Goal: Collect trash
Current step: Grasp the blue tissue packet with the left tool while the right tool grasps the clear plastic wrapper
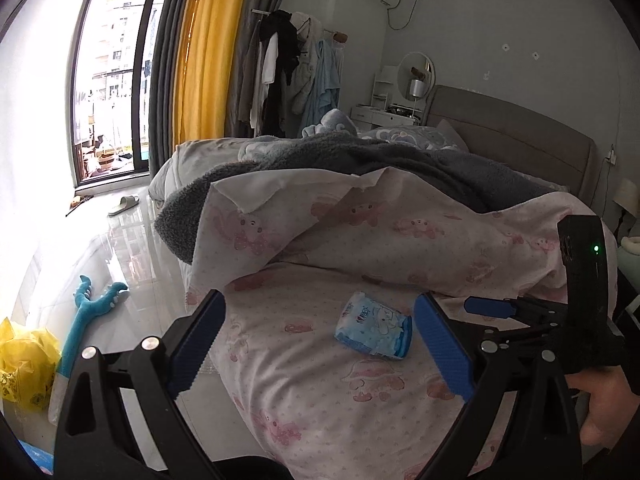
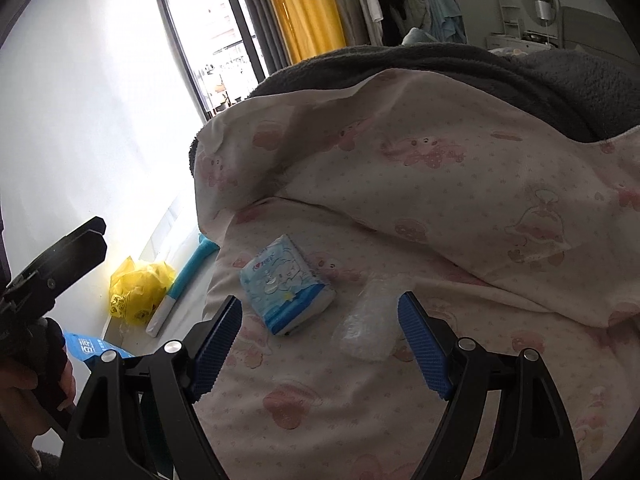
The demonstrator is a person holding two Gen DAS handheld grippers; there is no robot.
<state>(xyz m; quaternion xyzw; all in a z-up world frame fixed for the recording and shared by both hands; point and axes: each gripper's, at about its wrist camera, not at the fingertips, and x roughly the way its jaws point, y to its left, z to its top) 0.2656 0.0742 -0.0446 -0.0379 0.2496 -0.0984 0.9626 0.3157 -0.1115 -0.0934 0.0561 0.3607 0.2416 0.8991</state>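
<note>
Hovering over the bed [image 2: 460, 184], we hold both grippers' fingers spread, empty, near the tissue pack [image 2: 286, 285] and clear wrapper [image 2: 366, 330].

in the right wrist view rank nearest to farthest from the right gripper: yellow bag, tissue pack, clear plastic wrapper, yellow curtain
Measured from the right gripper:
1. Clear plastic wrapper, on the bedsheet between the fingers.
2. Tissue pack, just ahead, left.
3. Yellow bag, floor, left.
4. Yellow curtain, far back.

Both wrist cameras look down close over the pink-printed bed cover [image 1: 320, 380], facing the window at 11 o'clock. They share the blue tissue pack [image 1: 375, 331] [image 2: 286, 285] and yellow bag [image 2: 138, 290].
</note>
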